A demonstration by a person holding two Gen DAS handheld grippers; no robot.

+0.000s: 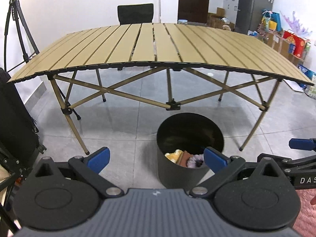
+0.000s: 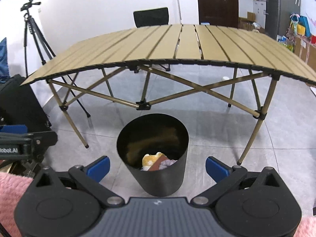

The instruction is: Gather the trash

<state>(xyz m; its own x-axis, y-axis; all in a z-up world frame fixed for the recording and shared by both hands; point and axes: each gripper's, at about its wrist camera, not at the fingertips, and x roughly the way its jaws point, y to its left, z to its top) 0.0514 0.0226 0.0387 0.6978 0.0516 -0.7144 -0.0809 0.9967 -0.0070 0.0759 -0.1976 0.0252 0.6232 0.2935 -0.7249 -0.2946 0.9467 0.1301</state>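
Trash half-hidden in round black metal bin (image 2: 158,175): yellow plush (image 2: 148,159), brown piece, purple fluff, left gripper (image 1: 157,159) and right gripper (image 2: 157,165) jaws spread wide, empty

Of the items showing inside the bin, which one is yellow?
The yellow-and-white soft item at the left of the pile in the black bin; beside it are a brown piece and purplish fluff.

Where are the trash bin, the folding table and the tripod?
trash bin (image 2: 158,181), right wrist view, front outer wall.
folding table (image 2: 162,45), right wrist view, bare slatted top.
tripod (image 2: 26,33), right wrist view, upper leg.
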